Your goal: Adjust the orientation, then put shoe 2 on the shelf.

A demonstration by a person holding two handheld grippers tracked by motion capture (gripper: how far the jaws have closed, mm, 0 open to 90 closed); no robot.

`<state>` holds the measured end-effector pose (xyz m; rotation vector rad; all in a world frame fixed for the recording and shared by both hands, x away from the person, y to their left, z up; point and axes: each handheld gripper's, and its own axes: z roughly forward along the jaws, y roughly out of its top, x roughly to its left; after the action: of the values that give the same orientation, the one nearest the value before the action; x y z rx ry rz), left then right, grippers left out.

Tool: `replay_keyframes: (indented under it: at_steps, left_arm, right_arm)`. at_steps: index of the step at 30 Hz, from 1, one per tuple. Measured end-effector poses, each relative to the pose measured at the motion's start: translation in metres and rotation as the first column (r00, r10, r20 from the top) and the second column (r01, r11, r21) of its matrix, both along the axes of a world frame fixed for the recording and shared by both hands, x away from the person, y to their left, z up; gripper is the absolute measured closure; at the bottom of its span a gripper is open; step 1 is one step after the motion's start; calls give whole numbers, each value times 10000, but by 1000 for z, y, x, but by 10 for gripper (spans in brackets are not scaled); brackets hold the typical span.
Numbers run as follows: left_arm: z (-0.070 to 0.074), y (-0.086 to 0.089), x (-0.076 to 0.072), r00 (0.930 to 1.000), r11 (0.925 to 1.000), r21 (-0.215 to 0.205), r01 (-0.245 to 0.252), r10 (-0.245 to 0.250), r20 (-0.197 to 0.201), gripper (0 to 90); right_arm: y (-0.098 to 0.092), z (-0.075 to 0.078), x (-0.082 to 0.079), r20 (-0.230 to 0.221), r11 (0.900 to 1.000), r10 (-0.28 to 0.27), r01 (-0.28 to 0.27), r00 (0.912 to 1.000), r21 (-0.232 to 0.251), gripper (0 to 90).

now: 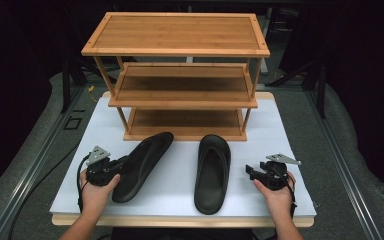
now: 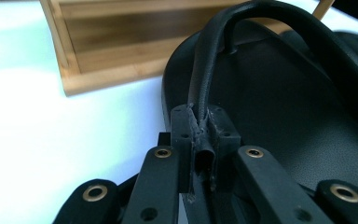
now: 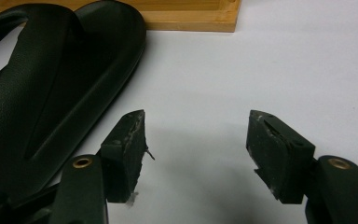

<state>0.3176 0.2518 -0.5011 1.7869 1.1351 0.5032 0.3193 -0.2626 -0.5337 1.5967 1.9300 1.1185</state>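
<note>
Two black flip-flops lie on the white table top in front of a bamboo rack. The left flip-flop [image 1: 142,165] lies slanted, toe toward the rack; my left gripper [image 1: 122,162] is shut on its strap [image 2: 205,93], pinched between the pads as the left gripper view shows. The right flip-flop [image 1: 212,172] lies flat and straight. To its right my right gripper [image 1: 249,171] stands open just above the table, its pads [image 3: 126,149] wide apart with nothing between them and the flip-flop's edge [image 3: 51,79] off to their left.
A three-tier bamboo shoe rack [image 1: 180,75] stands at the back of the white board [image 1: 275,135], its lowest shelf [image 1: 185,125] just behind the toes of the flip-flops. Dark floor and metal rails surround the table.
</note>
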Motion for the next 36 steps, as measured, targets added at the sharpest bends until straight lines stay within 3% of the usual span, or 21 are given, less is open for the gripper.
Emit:
replay_keyframes:
  at_steps: [13,22,36]
  left_arm:
    - [24,13,-10,9957,9962,-874,70,11,927,829]
    - [37,15,-17,9924,9949,-981,241,-119,1227,830]
    - [56,22,-25,9836,9878,-1553,142,141,1797,831]
  right_arm:
    - [0,0,0,22,10000,-28,28,10000,27,373]
    - [0,0,0,44,9999,-62,62,10000,95,373]
    - [-2,-2,1,-48,9996,-116,117,9999,271,373]
